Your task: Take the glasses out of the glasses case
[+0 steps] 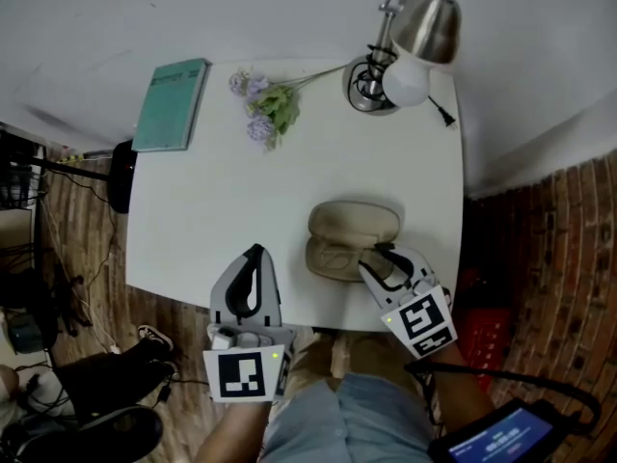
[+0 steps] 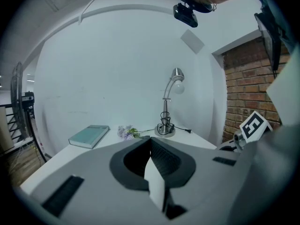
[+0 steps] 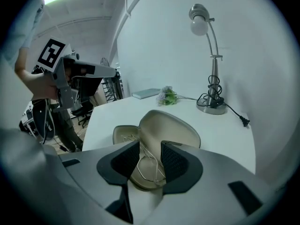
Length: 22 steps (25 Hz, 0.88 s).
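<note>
Your spread right hand-held gripper [image 3: 149, 143] straddles the glasses [image 3: 149, 167]; a skewed pinch could bend wire or drag the case [image 3: 174, 125].

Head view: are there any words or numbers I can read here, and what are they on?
No text here can be read.
Teal book: print on the cover, too small to read.
Blue screen at the bottom right: lines of text, too blurred to read.
Left cube and right cube: black-and-white square patterns, not letters or numbers.
</note>
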### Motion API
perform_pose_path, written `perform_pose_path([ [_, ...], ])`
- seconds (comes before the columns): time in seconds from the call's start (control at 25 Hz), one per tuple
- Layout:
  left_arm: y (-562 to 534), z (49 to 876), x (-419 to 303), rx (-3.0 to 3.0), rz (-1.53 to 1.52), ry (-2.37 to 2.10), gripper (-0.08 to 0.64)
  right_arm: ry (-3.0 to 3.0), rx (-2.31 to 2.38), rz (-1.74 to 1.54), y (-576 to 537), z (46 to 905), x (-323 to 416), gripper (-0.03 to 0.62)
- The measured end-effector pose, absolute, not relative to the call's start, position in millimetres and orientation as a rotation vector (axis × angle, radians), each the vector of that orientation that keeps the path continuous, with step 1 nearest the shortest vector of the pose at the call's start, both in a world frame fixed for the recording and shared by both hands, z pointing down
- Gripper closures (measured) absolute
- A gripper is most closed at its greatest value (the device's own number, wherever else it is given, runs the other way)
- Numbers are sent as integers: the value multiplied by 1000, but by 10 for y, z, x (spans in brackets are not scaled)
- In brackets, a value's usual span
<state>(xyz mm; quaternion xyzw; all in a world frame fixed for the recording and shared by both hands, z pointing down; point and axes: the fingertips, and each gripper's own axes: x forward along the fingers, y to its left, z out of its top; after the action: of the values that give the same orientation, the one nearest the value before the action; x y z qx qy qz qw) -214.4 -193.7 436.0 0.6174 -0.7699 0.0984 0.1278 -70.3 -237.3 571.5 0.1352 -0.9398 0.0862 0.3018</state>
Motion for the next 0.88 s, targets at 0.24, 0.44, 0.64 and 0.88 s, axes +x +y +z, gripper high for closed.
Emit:
perform_pose_path([
  [0.24, -1918, 4460, -2132, 1761, 311, -2235, 554, -2430, 312, 257, -2319, 5909, -638, 451],
  [0.44, -1935, 4486, -2107, 1748, 324, -2234, 554, -2378, 267, 235, -2276, 6048, -584, 465],
  [0.64, -1956, 4461, -2082, 1762, 317, -2241, 554, -2333, 225, 177, -2236, 6106, -607, 503],
  [0.88, -1940, 4460, -2117, 1742, 315, -2253, 554, -2308, 175, 119, -2252, 6092, -628, 532],
])
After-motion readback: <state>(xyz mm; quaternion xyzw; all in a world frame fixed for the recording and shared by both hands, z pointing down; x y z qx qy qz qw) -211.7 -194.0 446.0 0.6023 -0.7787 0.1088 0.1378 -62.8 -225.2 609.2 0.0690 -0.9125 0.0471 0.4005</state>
